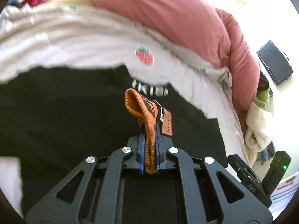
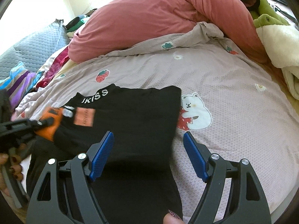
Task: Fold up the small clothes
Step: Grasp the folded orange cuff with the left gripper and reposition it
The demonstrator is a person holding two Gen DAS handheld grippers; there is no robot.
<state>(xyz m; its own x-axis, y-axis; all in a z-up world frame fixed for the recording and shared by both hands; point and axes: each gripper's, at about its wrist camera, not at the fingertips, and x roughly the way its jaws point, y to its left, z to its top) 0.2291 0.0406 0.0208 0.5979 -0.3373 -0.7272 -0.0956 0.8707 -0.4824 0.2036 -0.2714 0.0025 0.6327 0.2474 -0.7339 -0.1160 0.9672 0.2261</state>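
Observation:
A black garment [image 2: 134, 119] with white "UKISS" lettering and an orange ribbed band [image 1: 147, 119] lies flat on the bed. My left gripper [image 1: 149, 130] is shut on the orange band and holds it lifted above the black cloth; an orange label [image 1: 167, 121] hangs beside it. In the right wrist view the left gripper [image 2: 46, 121] sits at the garment's left side, blurred. My right gripper [image 2: 148, 136] is open and empty, over the garment's right edge, with blue pads [image 2: 101, 156] apart.
The pale pink bedsheet [image 2: 233, 112] has strawberry and bear prints. A bunched pink duvet [image 2: 149, 18] lies at the back. A grey quilted pillow [image 2: 33, 46], striped clothes [image 2: 22, 82] and a cream and green plush blanket [image 2: 276, 43] sit around the edges.

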